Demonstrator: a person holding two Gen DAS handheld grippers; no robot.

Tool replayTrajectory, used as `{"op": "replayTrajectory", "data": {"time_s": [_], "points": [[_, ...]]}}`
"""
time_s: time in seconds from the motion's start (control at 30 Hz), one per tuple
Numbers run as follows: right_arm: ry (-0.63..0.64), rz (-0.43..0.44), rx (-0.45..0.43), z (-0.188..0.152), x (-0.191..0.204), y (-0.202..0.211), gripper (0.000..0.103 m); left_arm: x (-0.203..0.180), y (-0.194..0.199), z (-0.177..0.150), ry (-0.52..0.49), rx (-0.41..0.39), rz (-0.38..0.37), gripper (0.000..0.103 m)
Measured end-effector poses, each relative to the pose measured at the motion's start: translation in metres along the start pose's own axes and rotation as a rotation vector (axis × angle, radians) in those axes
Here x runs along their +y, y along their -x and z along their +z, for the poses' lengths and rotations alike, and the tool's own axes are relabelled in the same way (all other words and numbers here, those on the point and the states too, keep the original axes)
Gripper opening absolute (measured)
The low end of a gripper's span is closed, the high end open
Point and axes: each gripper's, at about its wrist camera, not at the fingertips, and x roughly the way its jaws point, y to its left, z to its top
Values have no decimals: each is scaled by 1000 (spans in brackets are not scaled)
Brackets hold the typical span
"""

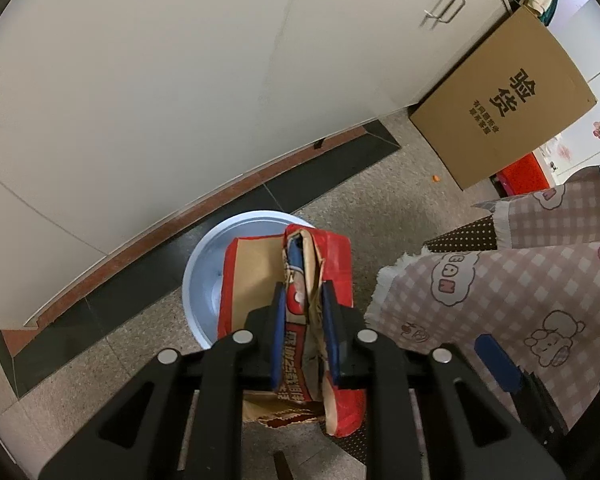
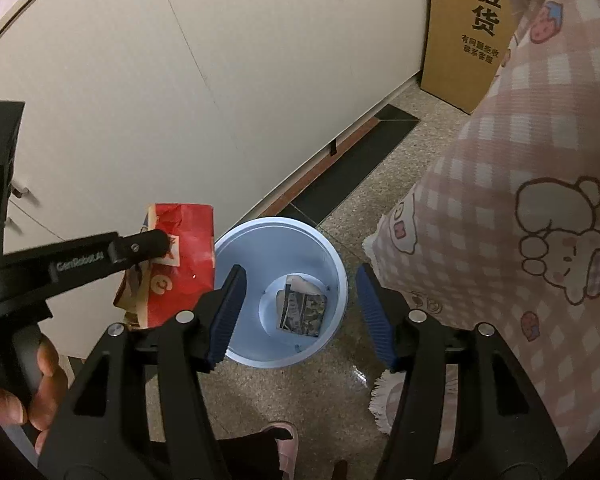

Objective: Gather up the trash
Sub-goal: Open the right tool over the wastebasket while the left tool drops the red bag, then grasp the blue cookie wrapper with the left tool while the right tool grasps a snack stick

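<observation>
A crumpled red and brown paper bag [image 1: 336, 256] hangs over the left part of a pale blue bin [image 1: 204, 280] on the floor. My left gripper [image 1: 302, 292] is shut on the bag's folded middle. In the right wrist view the same bag [image 2: 184, 256] sits just left of the bin's rim [image 2: 342, 280], pinched by the left gripper's fingers [image 2: 156, 242]. My right gripper [image 2: 300, 276] stands open above the bin with nothing between its blue pads. A black and white wrapper [image 2: 304, 310] lies on the bin's bottom.
Cream cabinet doors [image 1: 180, 80] run behind the bin above a dark floor strip. A cardboard box [image 1: 504, 104] leans at the back right. A pink checked cloth [image 2: 520, 200] hangs close on the right. A hand [image 2: 40, 380] and a pink slipper [image 2: 288, 444] are near.
</observation>
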Motion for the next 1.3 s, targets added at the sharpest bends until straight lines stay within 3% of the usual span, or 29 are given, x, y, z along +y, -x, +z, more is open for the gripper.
{"op": "replayTrajectory", "data": {"time_s": [0.13,0.2,0.27,0.6,0.8,0.97,1.07,1.3], "points": [[-19,6,-6,2,-7,5,57,-10,-2,7,-10,23,-21,23],[-24,8,-7,3,-9,8,57,-10,-3,9,-1,44,-20,33],[-28,10,-12,3,-12,12,57,-8,0,8,20,37,-18,51],[-21,33,-37,-1,-4,47,57,5,42,-19,68,-2,-25,53],[-23,99,-76,2,19,86,57,18,106,-40,106,-104,-29,53],[-17,184,-154,8,41,142,59,20,184,-54,128,-271,-57,54],[-32,258,-207,10,49,182,59,13,228,-64,129,-362,-79,55],[-70,318,-338,2,35,269,59,-29,299,-89,60,-493,-151,61]]}}
